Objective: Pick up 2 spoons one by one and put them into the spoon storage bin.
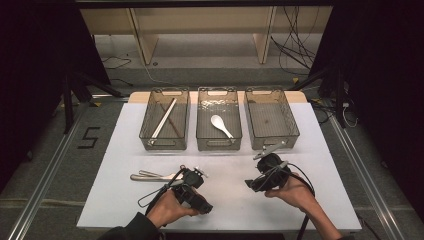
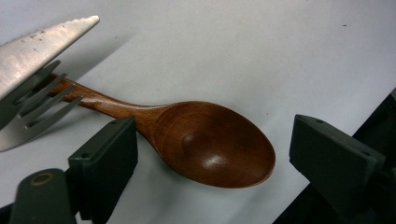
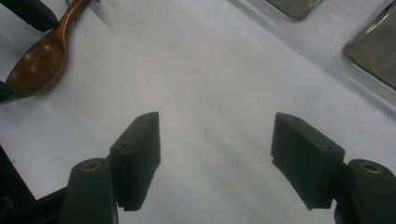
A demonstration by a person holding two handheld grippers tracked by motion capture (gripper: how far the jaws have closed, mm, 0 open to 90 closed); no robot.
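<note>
L gripper (image 2: 212, 154) jaws spread wide, nothing clamped: brown wooden spoon (image 2: 205, 144) lies on white tabletop (image 2: 243, 51) btwn them, bowl centred for a pinch. Steel fork (image 2: 39, 109) + serrated knife (image 2: 44, 49) overlap its handle beyond L jaw. R gripper (image 3: 217, 158) open, empty, idle.

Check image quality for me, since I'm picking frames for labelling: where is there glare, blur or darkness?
High view: sharp on the white table, surroundings dark. Left gripper view: wooden spoon crisp with a small highlight in the bowl; the knife blade glares; the fork is slightly soft. Right gripper view: table washed out, trays blurred at the top.
</note>
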